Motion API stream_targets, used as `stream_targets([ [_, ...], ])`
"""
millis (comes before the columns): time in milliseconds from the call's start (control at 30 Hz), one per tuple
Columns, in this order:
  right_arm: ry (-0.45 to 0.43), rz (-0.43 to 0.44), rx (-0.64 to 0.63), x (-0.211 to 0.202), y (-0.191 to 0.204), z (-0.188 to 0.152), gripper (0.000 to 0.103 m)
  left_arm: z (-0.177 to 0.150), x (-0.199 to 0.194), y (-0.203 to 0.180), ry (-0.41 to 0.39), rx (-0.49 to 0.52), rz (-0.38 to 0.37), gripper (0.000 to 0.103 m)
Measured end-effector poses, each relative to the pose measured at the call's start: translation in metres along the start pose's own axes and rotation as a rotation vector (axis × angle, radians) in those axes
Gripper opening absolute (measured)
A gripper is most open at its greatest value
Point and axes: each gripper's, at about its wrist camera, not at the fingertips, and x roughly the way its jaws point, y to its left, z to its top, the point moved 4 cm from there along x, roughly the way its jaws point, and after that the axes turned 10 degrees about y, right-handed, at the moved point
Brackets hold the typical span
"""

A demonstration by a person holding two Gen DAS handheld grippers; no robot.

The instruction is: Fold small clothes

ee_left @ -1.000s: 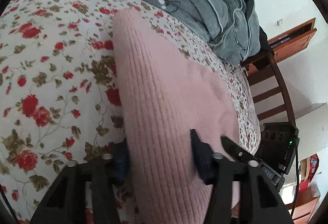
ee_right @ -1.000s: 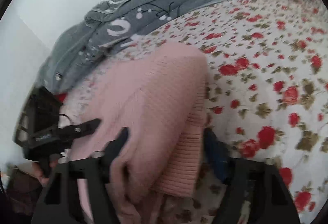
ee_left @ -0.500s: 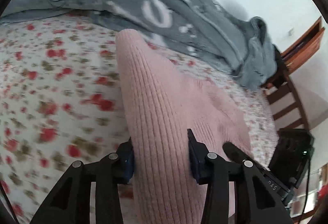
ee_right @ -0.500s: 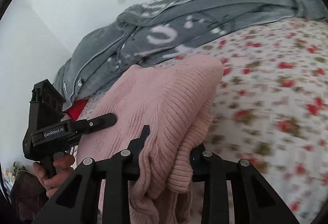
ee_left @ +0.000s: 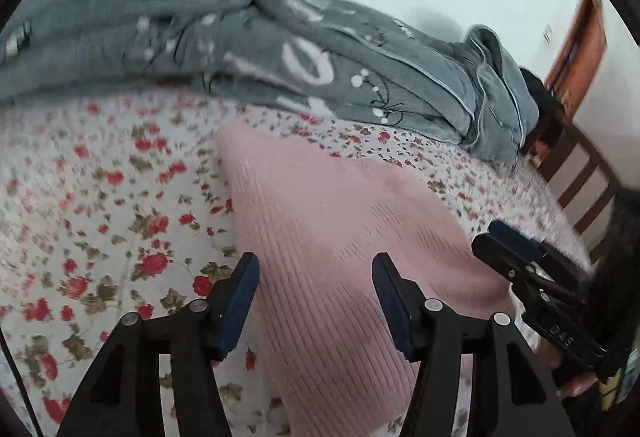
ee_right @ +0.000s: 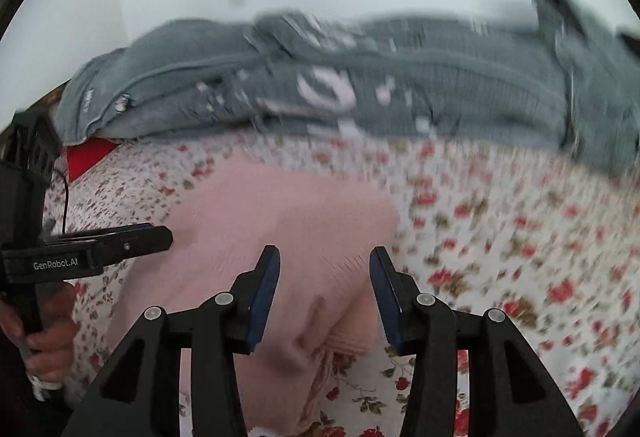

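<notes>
A folded pink knit sweater [ee_left: 328,221] lies flat on the floral bedsheet [ee_left: 100,217]. My left gripper [ee_left: 314,277] hovers just above its near left part, jaws opening, pads clear of the knit. In the right wrist view the sweater [ee_right: 280,221] lies below my right gripper [ee_right: 324,273], whose jaws are also opening with the sweater's bunched near corner under the gap and not pinched. Each gripper shows in the other's view: the right gripper [ee_left: 520,261] at the sweater's right edge, the left gripper [ee_right: 120,241] at its left edge.
A rumpled grey blanket [ee_left: 360,77] with white print lies across the back of the bed, blurred in the right wrist view [ee_right: 400,97]. A wooden slatted frame [ee_left: 580,177] stands at the far right. A red item [ee_right: 86,157] peeks out under the blanket. A hand [ee_right: 52,337] grips the left tool.
Both grippers have let go of the pink sweater, lifted and drawn back. The sweater now lies flat on the sheet, and both views have tilted up toward the grey blanket.
</notes>
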Motion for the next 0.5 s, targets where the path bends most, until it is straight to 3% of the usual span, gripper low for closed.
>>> stream_targets([
  [33, -0.011, 0.000, -0.020, -0.002, 0.005, -0.004, 0.046, -0.006, 0.001, -0.005, -0.001, 0.026, 0.042, 0.042],
  [67, -0.016, 0.003, -0.054, 0.000, 0.013, -0.012, 0.037, -0.011, 0.003, -0.008, 0.005, 0.055, 0.081, 0.038],
  [100, -0.006, -0.016, -0.080, 0.006, 0.017, -0.021, 0.027, -0.016, 0.007, -0.012, -0.002, 0.087, 0.139, 0.037],
  [133, 0.007, -0.046, -0.086, 0.010, 0.017, -0.027, 0.010, -0.022, 0.010, -0.015, -0.007, 0.120, 0.191, 0.036],
  [200, 0.053, -0.094, -0.083, 0.028, 0.012, -0.041, 0.010, -0.028, 0.011, -0.014, -0.009, 0.130, 0.203, 0.036],
  [367, 0.093, -0.057, -0.051, 0.029, 0.003, -0.038, 0.010, -0.031, 0.006, -0.016, -0.001, 0.104, 0.204, 0.036],
  [500, 0.067, -0.029, -0.060, 0.008, 0.003, -0.036, 0.012, -0.039, -0.014, -0.016, -0.021, 0.076, 0.081, 0.036],
])
